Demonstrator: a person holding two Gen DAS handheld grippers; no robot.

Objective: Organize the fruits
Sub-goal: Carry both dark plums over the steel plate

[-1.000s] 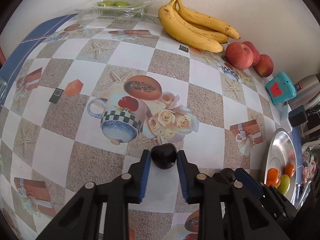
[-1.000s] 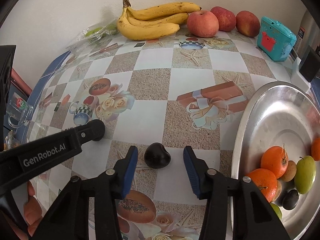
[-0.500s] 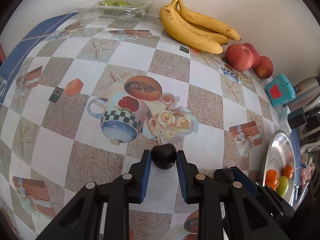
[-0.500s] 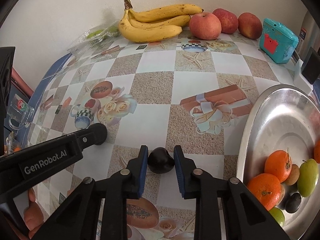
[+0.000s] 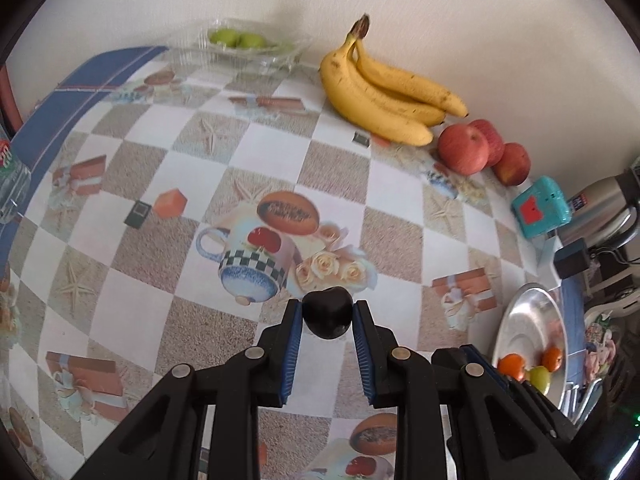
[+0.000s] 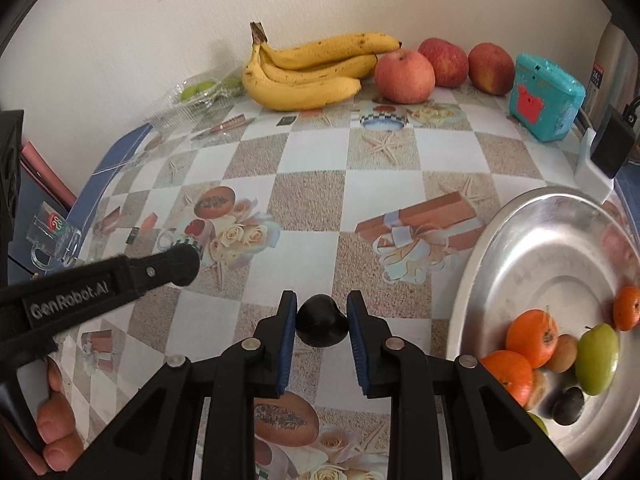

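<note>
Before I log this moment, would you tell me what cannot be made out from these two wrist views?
- Left wrist view: whether the dark plum in the left gripper touches the tablecloth; the fruit hides its own underside.
- Left wrist view: the metal tray is partly covered by the gripper body; its fruits are too small to name.
- Right wrist view: the tray's right side is cut off by the edge.
- Right wrist view: the left gripper's tips are hidden behind its finger.
</note>
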